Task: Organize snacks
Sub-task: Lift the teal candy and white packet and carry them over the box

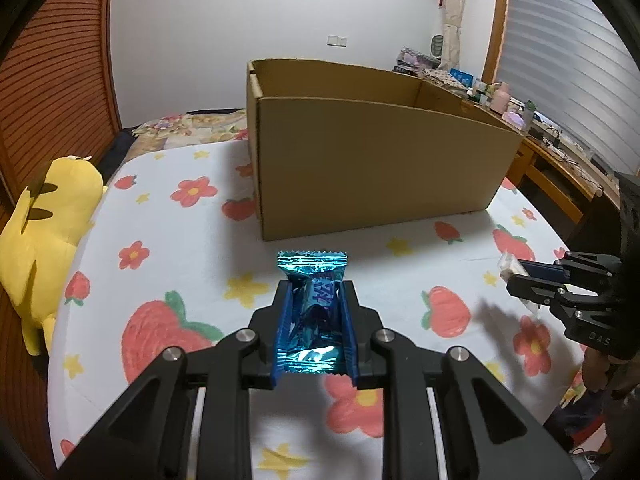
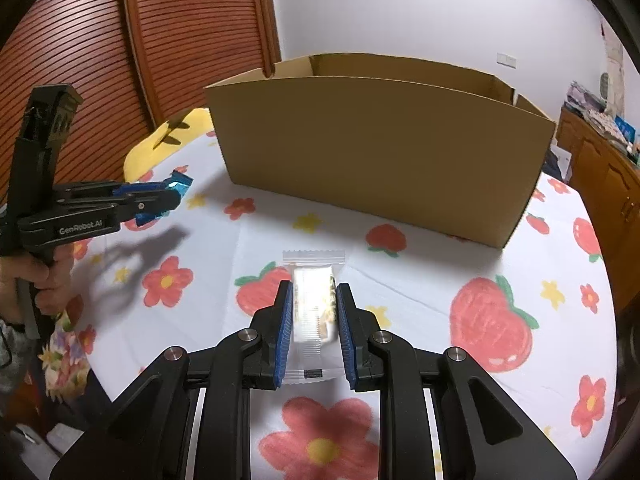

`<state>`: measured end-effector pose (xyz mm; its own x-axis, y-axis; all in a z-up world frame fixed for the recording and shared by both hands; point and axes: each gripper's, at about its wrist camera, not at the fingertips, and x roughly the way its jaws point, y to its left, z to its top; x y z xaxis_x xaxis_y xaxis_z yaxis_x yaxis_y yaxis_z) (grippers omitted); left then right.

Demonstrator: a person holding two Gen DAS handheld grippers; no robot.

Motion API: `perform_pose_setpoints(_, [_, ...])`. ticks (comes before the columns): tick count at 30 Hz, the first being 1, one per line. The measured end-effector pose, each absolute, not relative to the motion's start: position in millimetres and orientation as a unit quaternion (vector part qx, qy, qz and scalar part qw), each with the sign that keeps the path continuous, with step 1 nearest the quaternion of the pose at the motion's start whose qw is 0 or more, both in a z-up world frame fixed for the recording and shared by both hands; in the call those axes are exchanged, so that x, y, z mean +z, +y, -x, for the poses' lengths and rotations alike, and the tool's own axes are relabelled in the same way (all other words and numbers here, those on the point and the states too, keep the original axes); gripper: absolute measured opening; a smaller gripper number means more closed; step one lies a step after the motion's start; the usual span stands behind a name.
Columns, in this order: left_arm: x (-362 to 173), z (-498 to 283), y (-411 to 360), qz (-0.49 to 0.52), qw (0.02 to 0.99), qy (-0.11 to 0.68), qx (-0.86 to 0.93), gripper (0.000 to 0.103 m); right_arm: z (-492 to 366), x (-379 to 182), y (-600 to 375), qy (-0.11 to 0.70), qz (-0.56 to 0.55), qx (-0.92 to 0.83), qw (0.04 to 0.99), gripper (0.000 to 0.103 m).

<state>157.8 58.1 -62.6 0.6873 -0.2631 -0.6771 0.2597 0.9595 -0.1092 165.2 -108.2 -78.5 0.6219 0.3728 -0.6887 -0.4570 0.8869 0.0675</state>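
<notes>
My left gripper (image 1: 314, 286) is shut on a shiny teal snack packet (image 1: 314, 312), held above the flowered tablecloth in front of the open cardboard box (image 1: 376, 160). My right gripper (image 2: 313, 292) is shut on a clear white snack packet (image 2: 314, 312), also held above the cloth before the box (image 2: 380, 160). The right gripper shows at the right edge of the left wrist view (image 1: 520, 276) with its white packet (image 1: 510, 264). The left gripper shows at the left of the right wrist view (image 2: 172, 196) with its teal packet (image 2: 180, 182).
The round table (image 1: 180, 240) has a strawberry and flower cloth. A yellow plush toy (image 1: 44, 232) lies at its left edge. A wooden desk (image 1: 560, 152) with clutter stands at the right. A slatted wooden door (image 2: 140, 60) is behind the left side.
</notes>
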Motion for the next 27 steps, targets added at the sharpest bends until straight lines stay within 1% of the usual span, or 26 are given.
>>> perform_pose_setpoints(5, [-42,-160,48,0.000,0.926,0.347,-0.151,0.021,-165,-69,-119,0.361,0.050,0.222,0.905,0.020])
perform_pose_setpoints(15, [3,-179,34,-0.014,0.942,0.299,-0.151,0.021,-175,-13,-141,0.307,0.049,0.204,0.928,0.020])
perform_pose_setpoints(19, [16,-189,29,-0.016,0.945,0.290,-0.151,0.021,-185,5,-146,0.287,0.049,0.197,0.936,0.020])
perform_pose_setpoints(27, [37,-216,28,-0.017,0.950,0.278,-0.142,0.021,-210,25,-144,0.273,0.059,0.188,0.942,0.020])
